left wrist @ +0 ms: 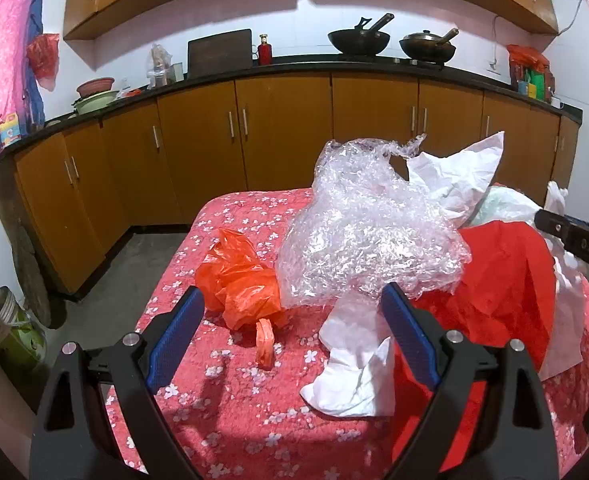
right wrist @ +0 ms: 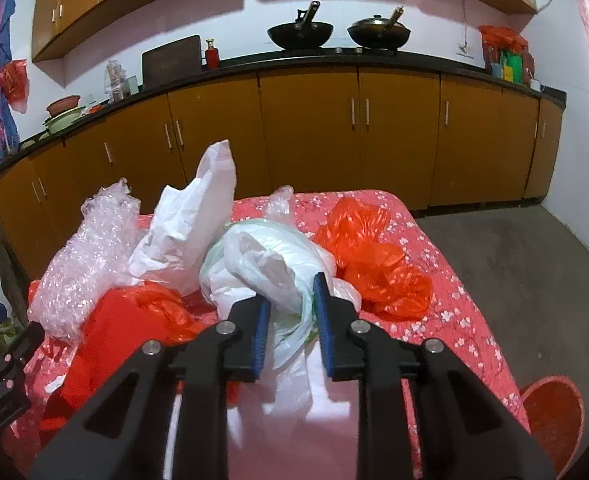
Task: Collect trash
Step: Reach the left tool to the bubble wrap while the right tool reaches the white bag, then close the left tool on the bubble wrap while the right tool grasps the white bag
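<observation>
Left wrist view: counter (left wrist: 230, 400) under a red flowered cloth, trash heaped on it. Largest piece, a crumpled mass of clear bubble wrap (left wrist: 366, 232), sits mid-counter. To its right, red paper (left wrist: 502, 292), partly under the wrap. White paper (left wrist: 462, 172) stands up behind the wrap; another white sheet (left wrist: 354, 368) lies just ahead of my right-side pad. An orange plastic bag (left wrist: 238, 280) lies left of the wrap, touching it. Smallest: an orange scrap (left wrist: 264, 340) just in front of that bag. My left jaws (left wrist: 290, 332) stand wide apart above the cloth, nothing between the pads.

Right wrist view: my right jaws (right wrist: 292, 320) are drawn in on a white plastic bag (right wrist: 270, 264), blue pads pressing its bunched film from both sides. A second orange bag (right wrist: 374, 264) lies just right of it. Red basket (right wrist: 554, 416) on the floor, lower right.
</observation>
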